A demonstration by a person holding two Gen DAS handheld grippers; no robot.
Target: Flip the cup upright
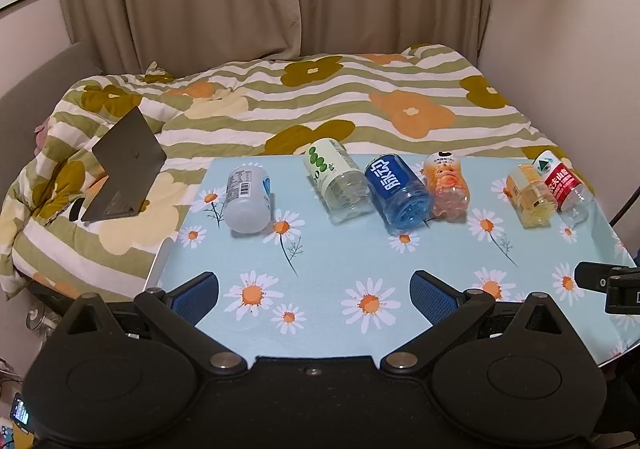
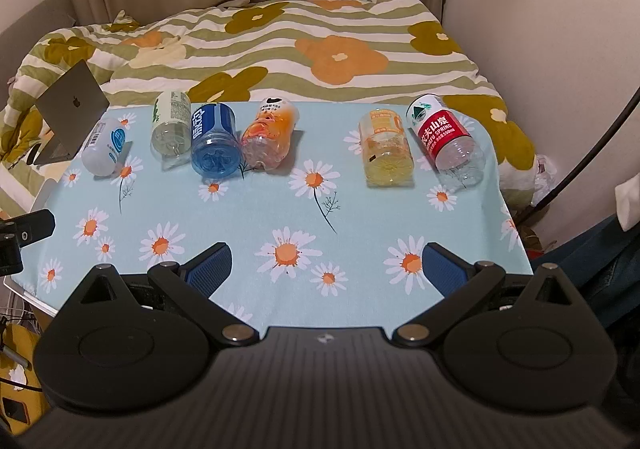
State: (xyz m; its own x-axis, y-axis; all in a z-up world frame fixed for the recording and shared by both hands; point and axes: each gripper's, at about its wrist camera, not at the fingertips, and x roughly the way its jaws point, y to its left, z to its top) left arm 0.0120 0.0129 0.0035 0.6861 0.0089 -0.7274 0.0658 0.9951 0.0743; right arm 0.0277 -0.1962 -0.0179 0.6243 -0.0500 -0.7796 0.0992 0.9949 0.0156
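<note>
Bench (image 1: 340,261) front half lies bare before both wide-open, empty claws, left claw (image 1: 314,293) and right claw (image 2: 326,269). Six cut-bottle cups (image 2: 386,147) lie sideways along the far edge, bases toward the cameras.

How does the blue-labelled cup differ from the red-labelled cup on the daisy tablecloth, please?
The blue-tinted plastic cup with the blue label is coloured throughout; the clear plastic cup with the red label is colourless beyond its label. The blue one lies in the left cluster, touching the orange cartoon-printed cup; the red one lies at the far right, beside the yellow cup. Both lie on their sides, bases toward the cameras, untouched.
</note>
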